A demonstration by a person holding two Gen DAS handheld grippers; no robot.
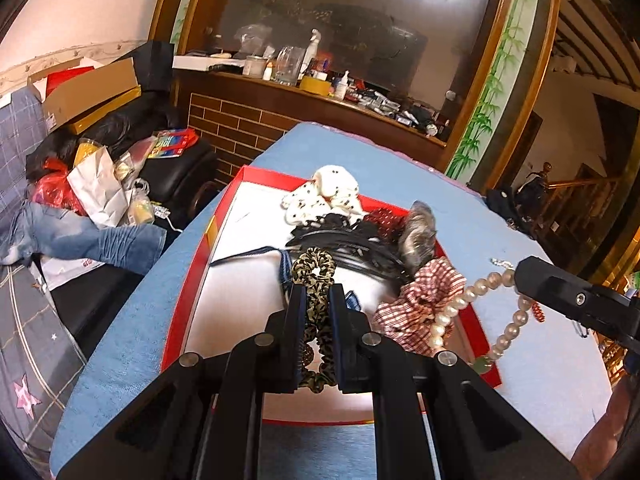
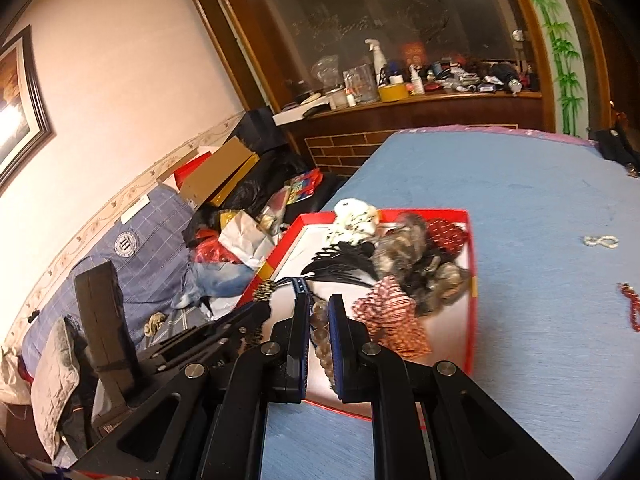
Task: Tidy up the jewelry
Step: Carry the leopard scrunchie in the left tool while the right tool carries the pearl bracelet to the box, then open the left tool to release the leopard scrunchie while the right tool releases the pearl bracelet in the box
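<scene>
The left tool [image 1: 316, 292] was clamped on a leopard-print scrunchie [image 1: 314, 270] above the red box [image 1: 192, 280] on the counter [image 1: 420, 176]; the right tool [image 2: 319, 304] pinched a pearl necklace [image 2: 320, 334] over that box.

Cluttered home: sofa [image 2: 132, 240], laundry, framed picture [image 2: 20, 108].

Glossy pearl strand [image 1: 452, 312], cloth leopard scrunchie [image 1: 314, 268], matt blue fabric table cover [image 1: 132, 320].

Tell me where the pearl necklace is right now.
The pearl necklace hangs from the right gripper, over the red box, beside the checked scrunchie.
</scene>
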